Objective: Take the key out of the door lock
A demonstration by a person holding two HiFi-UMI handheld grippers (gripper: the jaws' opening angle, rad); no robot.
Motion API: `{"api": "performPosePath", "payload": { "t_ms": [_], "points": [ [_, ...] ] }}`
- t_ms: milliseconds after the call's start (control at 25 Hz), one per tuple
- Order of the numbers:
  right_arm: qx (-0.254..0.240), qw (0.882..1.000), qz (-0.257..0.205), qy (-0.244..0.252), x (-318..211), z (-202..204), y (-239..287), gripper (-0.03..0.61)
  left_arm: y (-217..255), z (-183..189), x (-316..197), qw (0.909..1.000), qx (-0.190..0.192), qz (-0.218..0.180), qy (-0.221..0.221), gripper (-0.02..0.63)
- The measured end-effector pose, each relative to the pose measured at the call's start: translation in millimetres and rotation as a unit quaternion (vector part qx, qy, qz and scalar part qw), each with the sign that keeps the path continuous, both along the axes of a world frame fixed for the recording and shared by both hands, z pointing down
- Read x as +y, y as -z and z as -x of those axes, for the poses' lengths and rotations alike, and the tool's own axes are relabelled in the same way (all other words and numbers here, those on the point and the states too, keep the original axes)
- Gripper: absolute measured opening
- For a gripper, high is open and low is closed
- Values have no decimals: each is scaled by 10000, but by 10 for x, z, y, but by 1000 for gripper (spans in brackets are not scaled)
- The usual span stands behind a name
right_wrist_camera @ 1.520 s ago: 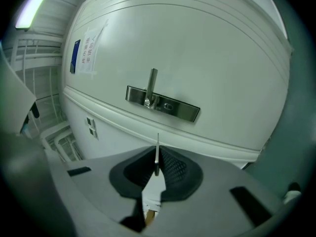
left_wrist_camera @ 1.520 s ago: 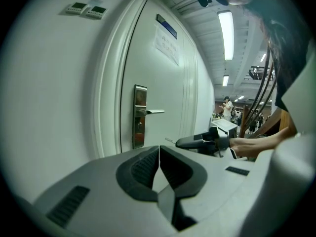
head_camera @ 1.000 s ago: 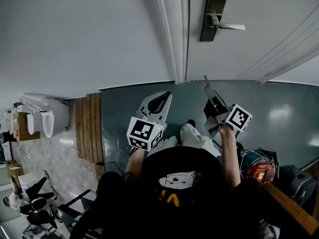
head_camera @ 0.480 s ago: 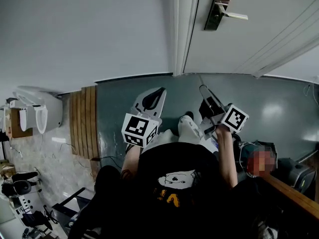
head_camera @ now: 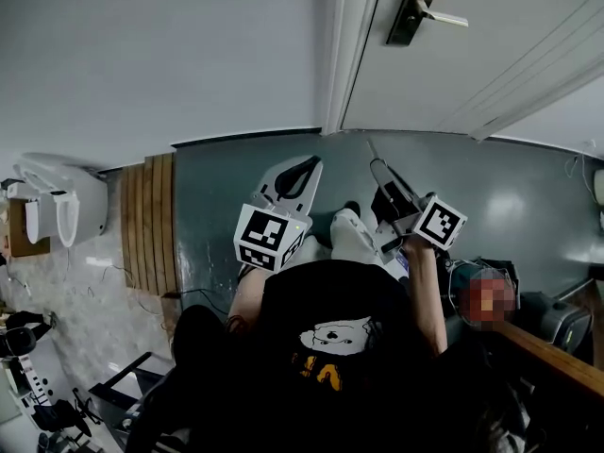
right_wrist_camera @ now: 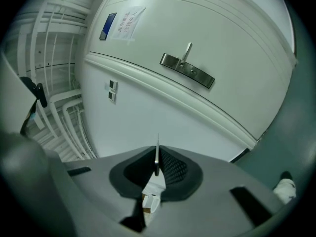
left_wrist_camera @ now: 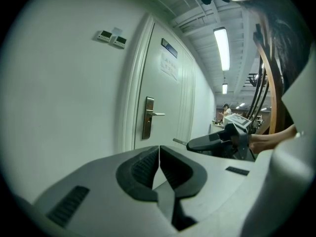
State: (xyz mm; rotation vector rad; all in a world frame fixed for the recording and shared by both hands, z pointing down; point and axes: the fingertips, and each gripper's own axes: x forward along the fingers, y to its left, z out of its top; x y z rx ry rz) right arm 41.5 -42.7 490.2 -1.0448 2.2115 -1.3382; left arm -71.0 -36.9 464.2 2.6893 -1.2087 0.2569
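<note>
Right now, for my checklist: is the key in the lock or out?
Out: the right gripper pinches the key, clear of the door lock.

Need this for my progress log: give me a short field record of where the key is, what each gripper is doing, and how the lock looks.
key: out of the lock, its thin blade clamped in the right gripper
right gripper: shut on the key, held clear of the door
left gripper: shut, nothing between its jaws
lock plate: on the door, lever handle attached, no key showing in it
task state: key removed
</note>
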Motion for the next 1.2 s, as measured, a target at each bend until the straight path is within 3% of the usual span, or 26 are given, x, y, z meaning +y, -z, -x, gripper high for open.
{"api": "performPosePath", "payload": {
  "t_ms": [480,1200],
  "points": [
    [183,9994,-263,138,163,63,104,20,62,-94,130,9996,47,-221,-170,12],
    [380,9985,-366,163,169,175,153,20,-35,-32,241,9994,5,-140,-314,12]
  ]
}}
